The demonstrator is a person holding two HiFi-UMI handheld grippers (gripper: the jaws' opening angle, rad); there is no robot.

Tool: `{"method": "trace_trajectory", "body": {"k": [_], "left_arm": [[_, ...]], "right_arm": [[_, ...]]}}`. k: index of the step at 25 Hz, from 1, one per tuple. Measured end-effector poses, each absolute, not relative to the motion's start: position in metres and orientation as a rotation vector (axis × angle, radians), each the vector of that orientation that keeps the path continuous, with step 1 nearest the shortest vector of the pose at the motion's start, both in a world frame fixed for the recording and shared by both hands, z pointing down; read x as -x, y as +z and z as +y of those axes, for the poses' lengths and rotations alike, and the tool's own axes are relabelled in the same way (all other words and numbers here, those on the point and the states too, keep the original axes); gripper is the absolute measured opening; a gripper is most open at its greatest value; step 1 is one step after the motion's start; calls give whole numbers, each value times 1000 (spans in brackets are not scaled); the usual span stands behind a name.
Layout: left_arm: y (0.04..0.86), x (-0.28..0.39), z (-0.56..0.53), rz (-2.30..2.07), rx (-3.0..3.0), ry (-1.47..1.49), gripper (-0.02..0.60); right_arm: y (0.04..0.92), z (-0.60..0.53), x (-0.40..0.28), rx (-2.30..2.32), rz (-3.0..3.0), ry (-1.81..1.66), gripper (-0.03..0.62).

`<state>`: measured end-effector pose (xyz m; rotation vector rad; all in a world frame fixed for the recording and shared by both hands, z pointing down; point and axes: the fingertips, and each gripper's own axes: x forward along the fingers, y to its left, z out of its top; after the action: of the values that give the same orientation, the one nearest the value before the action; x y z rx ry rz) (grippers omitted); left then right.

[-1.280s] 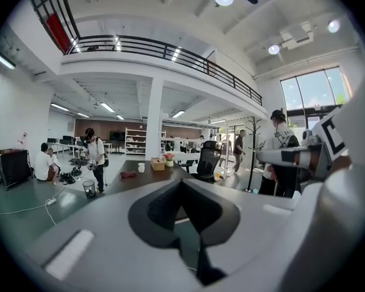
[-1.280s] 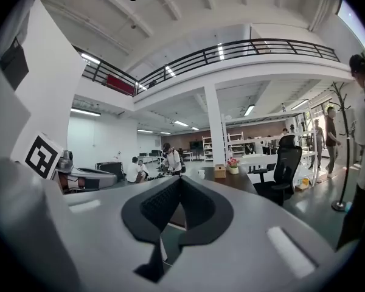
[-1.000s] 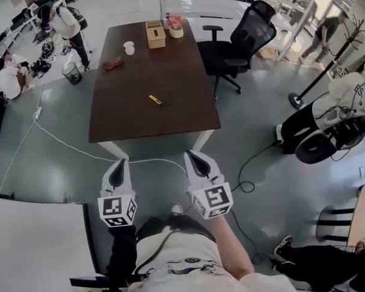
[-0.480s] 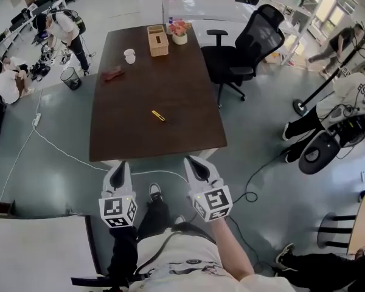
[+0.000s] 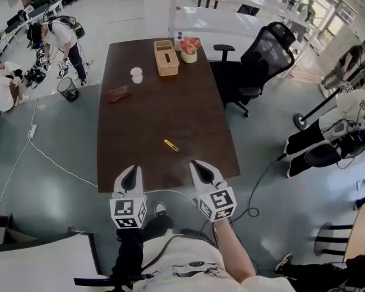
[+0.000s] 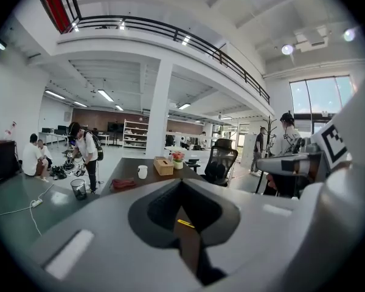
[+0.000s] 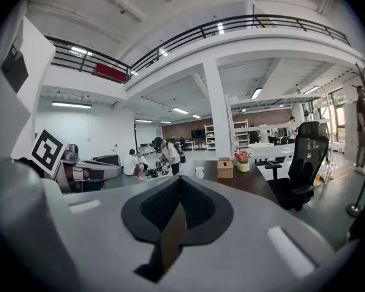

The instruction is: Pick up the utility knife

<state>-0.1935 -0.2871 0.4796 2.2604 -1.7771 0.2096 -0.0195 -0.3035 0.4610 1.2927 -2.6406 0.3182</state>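
Holds the left gripper (image 5: 131,170) pressed together and empty at the near edge of the table (image 5: 146,114). Finds the utility knife (image 5: 171,145) lying flat on the table, a little in from that edge, untouched. Holds the right gripper (image 5: 198,165) closed and empty at the same edge. Probably risks skidding the thin knife across the table if reaching in without spreading first.

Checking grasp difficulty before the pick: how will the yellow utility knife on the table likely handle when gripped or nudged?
The utility knife looks slim and straight, so probably stiff and light. It lies flat on the smooth dark table, so a nudge would likely slide or spin it, not roll it. Its low profile may make gripping fiddly.
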Motion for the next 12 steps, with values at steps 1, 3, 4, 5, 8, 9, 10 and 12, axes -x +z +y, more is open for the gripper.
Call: {"method": "trace_trajectory", "body": {"k": [1, 3, 4, 5, 8, 9, 10, 12], "left_arm": [[486, 195, -293, -1750, -2260, 223, -2], [505, 199, -302, -1684, -2234, 243, -1], [516, 199, -305, -1650, -2212, 258, -2], [529, 198, -306, -1613, -2191, 286, 0], [572, 189, -306, -1506, -2127, 416, 0], [585, 188, -305, -1482, -2100, 452, 0], [597, 187, -305, -1465, -2072, 478, -1], [611, 188, -306, -1451, -2025, 507, 0]], "right_arm": [[469, -310, 25, -1274, -2632, 341, 2], [492, -319, 35, -1222, -2597, 397, 2], [506, -323, 38, -1194, -2569, 427, 2], [520, -326, 39, -1169, -2538, 460, 2], [563, -338, 35, -1106, -2460, 574, 2], [579, -343, 34, -1083, -2440, 612, 2], [595, -349, 33, -1056, -2418, 648, 2], [627, -361, 31, -998, -2369, 704, 2]]}}
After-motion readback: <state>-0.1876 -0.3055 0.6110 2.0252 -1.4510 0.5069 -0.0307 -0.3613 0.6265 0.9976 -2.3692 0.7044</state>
